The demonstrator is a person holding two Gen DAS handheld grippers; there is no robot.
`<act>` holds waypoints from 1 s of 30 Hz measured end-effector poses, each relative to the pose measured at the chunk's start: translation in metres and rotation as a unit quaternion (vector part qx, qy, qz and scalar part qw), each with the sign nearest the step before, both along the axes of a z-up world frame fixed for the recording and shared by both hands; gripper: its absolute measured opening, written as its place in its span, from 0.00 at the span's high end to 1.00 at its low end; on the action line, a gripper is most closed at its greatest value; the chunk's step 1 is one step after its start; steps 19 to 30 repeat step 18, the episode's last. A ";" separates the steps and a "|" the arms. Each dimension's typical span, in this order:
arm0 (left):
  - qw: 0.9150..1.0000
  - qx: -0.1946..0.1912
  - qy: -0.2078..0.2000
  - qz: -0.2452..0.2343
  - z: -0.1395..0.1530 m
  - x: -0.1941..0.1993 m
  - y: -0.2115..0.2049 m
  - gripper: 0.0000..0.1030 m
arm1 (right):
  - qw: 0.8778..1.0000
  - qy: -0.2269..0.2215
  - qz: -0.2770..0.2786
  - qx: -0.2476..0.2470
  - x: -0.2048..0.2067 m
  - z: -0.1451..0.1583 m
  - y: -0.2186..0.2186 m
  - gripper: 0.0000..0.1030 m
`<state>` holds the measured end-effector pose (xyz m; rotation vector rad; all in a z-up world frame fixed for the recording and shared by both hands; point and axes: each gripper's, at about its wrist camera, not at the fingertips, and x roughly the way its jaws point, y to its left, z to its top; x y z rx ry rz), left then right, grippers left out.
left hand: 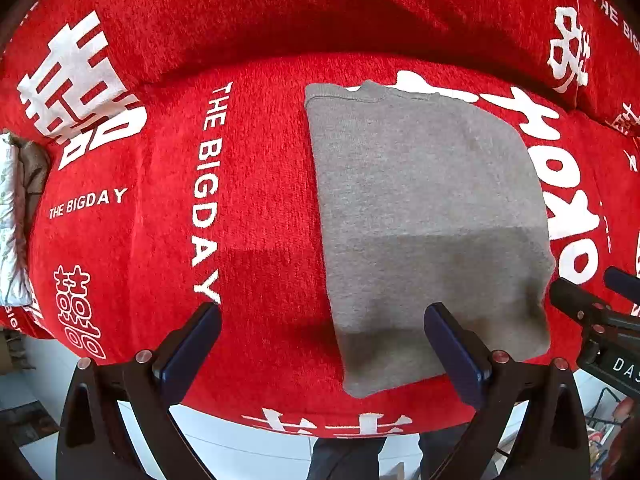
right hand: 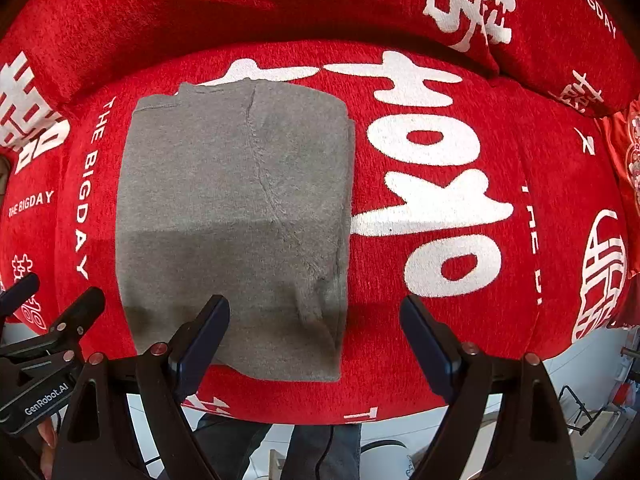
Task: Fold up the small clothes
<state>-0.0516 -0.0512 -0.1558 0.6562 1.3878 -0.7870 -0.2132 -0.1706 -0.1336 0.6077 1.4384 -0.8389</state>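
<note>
A red sofa seat cushion [left hand: 260, 208] carries everything here. Its plush cover is printed with large white Chinese characters and the words "THE BIGDAY". A matching red back cushion [left hand: 320, 12] rises along the far edge, at twelve o'clock. Directly on the seat lies a folded grey knit garment [left hand: 424, 216], flat and roughly rectangular. In the left wrist view it sits toward three o'clock of centre; in the right wrist view it sits toward nine o'clock, with a seam running down its top layer. At nine o'clock in the left view, a pale patterned cloth [left hand: 8, 224] touches the seat's end.
</note>
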 end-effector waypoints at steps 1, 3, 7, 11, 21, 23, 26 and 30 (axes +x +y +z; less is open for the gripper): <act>1.000 0.000 0.000 0.000 0.000 0.000 0.000 0.02 | 1.000 0.000 0.000 0.000 0.000 0.000 0.000 0.14; 1.000 0.000 -0.003 0.000 0.000 0.001 0.001 0.02 | 1.000 0.000 0.000 0.000 0.000 0.000 0.000 0.14; 1.000 0.003 -0.006 0.004 -0.002 0.003 0.002 0.02 | 1.000 0.001 0.001 0.000 0.000 -0.001 0.000 0.14; 1.000 0.001 -0.010 0.008 -0.002 0.004 0.003 0.02 | 1.000 0.003 0.001 0.001 0.001 -0.002 0.001 0.14; 1.000 -0.013 -0.014 -0.002 0.002 0.004 0.002 0.02 | 1.000 0.007 0.003 0.000 0.005 -0.004 0.000 0.14; 1.000 -0.013 -0.014 -0.002 0.002 0.004 0.002 0.02 | 1.000 0.007 0.003 0.000 0.005 -0.004 0.000 0.14; 1.000 -0.013 -0.014 -0.002 0.002 0.004 0.002 0.02 | 1.000 0.007 0.003 0.000 0.005 -0.004 0.000 0.14; 1.000 -0.013 -0.014 -0.002 0.002 0.004 0.002 0.02 | 1.000 0.007 0.003 0.000 0.005 -0.004 0.000 0.14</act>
